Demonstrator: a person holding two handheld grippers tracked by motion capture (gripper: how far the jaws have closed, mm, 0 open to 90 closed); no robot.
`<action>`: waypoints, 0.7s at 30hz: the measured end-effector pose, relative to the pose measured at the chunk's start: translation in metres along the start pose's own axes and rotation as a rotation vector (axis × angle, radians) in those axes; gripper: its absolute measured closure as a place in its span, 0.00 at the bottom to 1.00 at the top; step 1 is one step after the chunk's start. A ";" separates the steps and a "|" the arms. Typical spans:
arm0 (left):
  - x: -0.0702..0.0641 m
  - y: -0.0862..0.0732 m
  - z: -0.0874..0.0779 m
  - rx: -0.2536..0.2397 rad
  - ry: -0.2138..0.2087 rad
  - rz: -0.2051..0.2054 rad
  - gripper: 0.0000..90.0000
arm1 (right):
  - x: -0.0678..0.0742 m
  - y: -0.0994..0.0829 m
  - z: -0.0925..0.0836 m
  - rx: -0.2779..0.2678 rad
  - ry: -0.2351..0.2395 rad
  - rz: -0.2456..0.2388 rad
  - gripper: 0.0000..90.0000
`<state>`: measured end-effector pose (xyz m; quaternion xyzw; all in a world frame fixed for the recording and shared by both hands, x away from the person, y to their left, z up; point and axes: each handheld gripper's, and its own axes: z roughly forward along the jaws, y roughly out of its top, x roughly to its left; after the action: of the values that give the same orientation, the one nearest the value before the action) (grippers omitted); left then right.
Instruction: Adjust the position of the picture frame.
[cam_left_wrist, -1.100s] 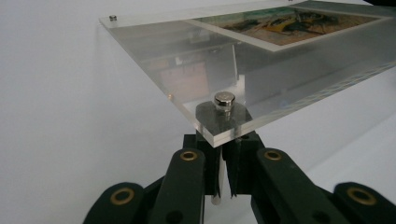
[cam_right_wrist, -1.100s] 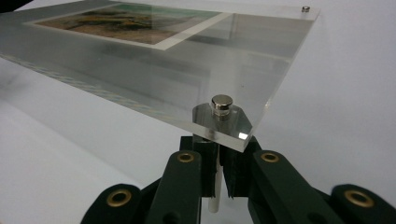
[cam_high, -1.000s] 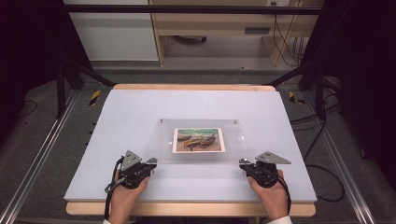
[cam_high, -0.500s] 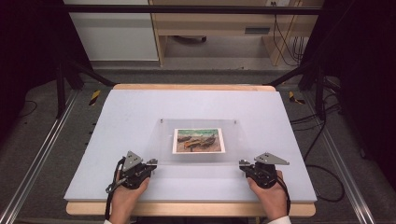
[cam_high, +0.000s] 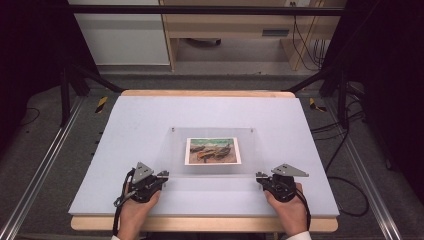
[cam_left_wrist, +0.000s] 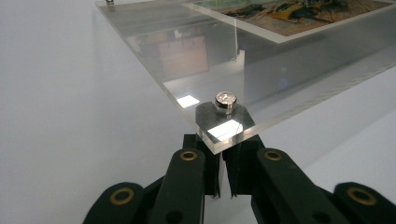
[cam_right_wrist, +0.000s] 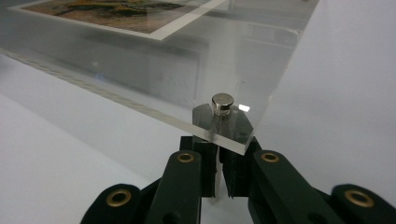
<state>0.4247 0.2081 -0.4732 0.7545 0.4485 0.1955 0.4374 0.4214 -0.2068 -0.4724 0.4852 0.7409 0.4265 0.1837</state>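
The clear acrylic frame (cam_high: 212, 151) is seen lying flat on the white table (cam_high: 125, 130), with the picture (cam_high: 212, 150) sandwiched inside and a metal stud (cam_left_wrist: 225, 100) seated at each near corner. Nothing is judged lifted or taken apart yet; the whole job appears left to do. The left gripper (cam_high: 161, 176) is held narrow, jaws nearly together, one near corner lying just above and ahead of its tips. The right gripper (cam_high: 260, 176) is likewise pinched shut, nothing held, beneath the other near corner.
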 end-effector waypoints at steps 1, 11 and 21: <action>0.000 0.000 0.000 0.000 0.000 0.000 0.93 | 0.000 0.000 0.000 0.000 0.000 0.000 0.94; 0.001 0.000 0.000 0.004 -0.005 -0.002 0.93 | -0.001 -0.001 0.000 0.004 0.011 0.014 0.94; 0.001 0.000 0.000 0.007 -0.002 -0.002 0.89 | -0.003 -0.001 -0.001 0.002 0.011 0.026 0.87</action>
<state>0.4256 0.2089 -0.4732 0.7558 0.4493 0.1929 0.4356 0.4219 -0.2100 -0.4733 0.4924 0.7361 0.4309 0.1735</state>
